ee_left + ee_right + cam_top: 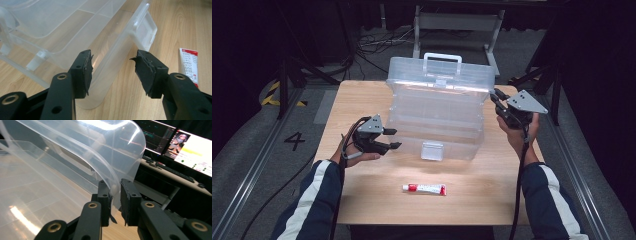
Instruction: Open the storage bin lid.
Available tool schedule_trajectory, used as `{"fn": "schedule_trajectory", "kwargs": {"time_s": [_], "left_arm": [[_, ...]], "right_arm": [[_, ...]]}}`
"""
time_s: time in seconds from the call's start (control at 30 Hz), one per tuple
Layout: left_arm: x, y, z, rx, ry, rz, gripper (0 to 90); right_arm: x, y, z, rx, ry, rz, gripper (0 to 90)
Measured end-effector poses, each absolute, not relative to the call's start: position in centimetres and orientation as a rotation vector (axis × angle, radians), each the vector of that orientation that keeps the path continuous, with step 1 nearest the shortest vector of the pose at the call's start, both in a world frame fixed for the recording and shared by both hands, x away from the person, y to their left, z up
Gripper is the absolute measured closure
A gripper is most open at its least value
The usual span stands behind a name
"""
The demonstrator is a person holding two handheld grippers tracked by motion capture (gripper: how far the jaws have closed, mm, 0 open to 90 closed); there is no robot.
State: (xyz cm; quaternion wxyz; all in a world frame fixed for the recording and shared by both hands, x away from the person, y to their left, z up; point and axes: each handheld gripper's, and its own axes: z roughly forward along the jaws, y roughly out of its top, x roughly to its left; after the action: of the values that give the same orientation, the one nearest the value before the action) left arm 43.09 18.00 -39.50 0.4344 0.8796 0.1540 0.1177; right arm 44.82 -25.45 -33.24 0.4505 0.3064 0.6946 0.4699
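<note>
The right gripper [115,195] jaws pinch the clear box's lid [110,157] edge; left gripper [112,72] jaws gape beside the box's front corner.

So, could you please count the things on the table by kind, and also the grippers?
Clear plastic storage box, lid open: 1
Red and white tube: 1
Grippers: 2, the left gripper and the right gripper
Total: 4

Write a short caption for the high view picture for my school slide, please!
Two hand-held grippers work a clear plastic box with its lid up on a wooden table, a small tube lying in front.
</note>
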Motion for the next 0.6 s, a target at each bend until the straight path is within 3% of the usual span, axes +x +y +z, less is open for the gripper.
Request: {"fn": "schedule_trajectory", "kwargs": {"time_s": [0.6], "left_arm": [[44.5, 16.1, -40.2, 2.256, 0.363, 0.309, 48.9]], "right_arm": [[46.4, -25.0, -32.2, 0.804, 1.683, 1.134, 82.6]]}}
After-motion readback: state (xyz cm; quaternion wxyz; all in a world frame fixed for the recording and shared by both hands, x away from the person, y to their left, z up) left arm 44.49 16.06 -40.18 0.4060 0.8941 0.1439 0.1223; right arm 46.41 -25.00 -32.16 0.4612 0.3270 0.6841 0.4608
